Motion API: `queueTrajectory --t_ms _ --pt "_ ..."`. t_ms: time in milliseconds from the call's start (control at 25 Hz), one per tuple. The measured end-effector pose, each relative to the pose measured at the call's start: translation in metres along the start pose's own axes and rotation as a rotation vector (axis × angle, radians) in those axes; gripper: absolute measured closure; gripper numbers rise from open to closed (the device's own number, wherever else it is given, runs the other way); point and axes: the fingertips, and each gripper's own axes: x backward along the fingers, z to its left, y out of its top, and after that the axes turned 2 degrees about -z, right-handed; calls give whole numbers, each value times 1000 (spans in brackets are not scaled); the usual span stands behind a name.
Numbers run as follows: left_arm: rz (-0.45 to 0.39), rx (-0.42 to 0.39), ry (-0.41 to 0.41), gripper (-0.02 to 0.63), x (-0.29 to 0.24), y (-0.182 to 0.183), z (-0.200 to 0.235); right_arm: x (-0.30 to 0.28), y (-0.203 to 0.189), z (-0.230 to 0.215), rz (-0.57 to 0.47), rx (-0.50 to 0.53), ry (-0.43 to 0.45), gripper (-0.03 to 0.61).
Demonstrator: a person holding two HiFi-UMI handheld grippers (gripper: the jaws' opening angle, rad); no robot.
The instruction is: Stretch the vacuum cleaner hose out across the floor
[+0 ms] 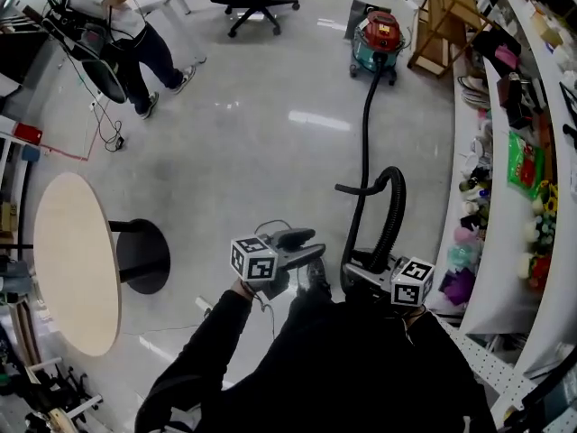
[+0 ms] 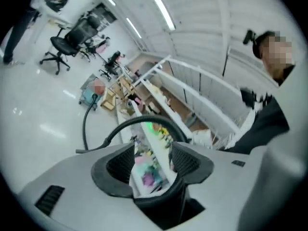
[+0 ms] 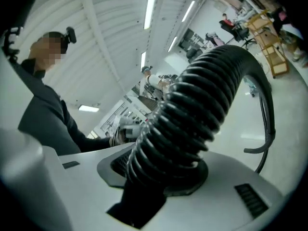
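Right gripper view: right tool (image 3: pixel 161 170) clenched on hose (image 3: pixel 207 90). Left tool (image 2: pixel 153 161) released, empty; hose arcs just beyond its jaws.

hose (image 3: pixel 192 124): black ribbed plastic, bit of sheen | floor (image 1: pixel 270 133): smooth, super glossy | table (image 1: pixel 77 269) at 9 o'clock: pale matt wood-look top | left gripper (image 2: pixel 153 170): matt grey plastic shell, rough black pads (image 2: pixel 118 165) | vacuum (image 1: pixel 379 34) at 1 o'clock: shiny plastic

Ahead of my fingers (image 2: pixel 120 165), open floor (image 1: pixel 270 142) runs to the vacuum cleaner (image 1: pixel 377 43); shelves (image 1: pixel 505 152) crowd their right, a round table (image 1: pixel 77 260) their left.
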Motion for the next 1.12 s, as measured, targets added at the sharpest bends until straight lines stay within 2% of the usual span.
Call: queueTrajectory --t_ms 40,80,120,200,280,400,480,560,640,720,800,880,920,1000,1120 --pt "-61 63 -34 357 -4 18 -7 -1 -12 8 36 47 3 414" --pt "-105 132 -85 301 -12 32 -17 -2 -22 15 66 95 5 414" --pt "-129 199 -145 276 -24 41 -31 -2 -31 23 92 141 7 414" --pt "-116 280 -246 243 -52 44 -61 0 -47 38 140 225 16 414" --pt "-59 297 -295 235 -80 29 -84 7 -61 54 185 290 42 414" --pt "-20 367 -372 235 -110 5 -124 26 -88 75 241 363 93 414" --pt "-34 441 -401 235 -120 -11 -149 45 -104 88 240 384 118 414" --pt "-66 480 -403 243 -126 -30 -170 68 -121 101 225 400 144 413" --pt "-93 506 -373 357 -134 -56 -183 91 -143 109 223 434 157 413" --pt "-96 502 -349 372 -138 -82 -195 109 -172 105 268 500 140 413" --pt "-62 423 -339 390 -137 -109 -211 119 -212 100 392 608 116 400" --pt "-12 321 -353 405 -131 -133 -231 123 -247 98 506 668 106 297" --pt "10 276 -371 407 -127 -142 -241 124 -257 98 532 657 103 278" --pt "43 224 -425 410 -120 -156 -260 129 -265 98 541 572 113 239" --pt "78 200 -517 410 -103 -175 -280 150 -258 121 458 274 271 232"
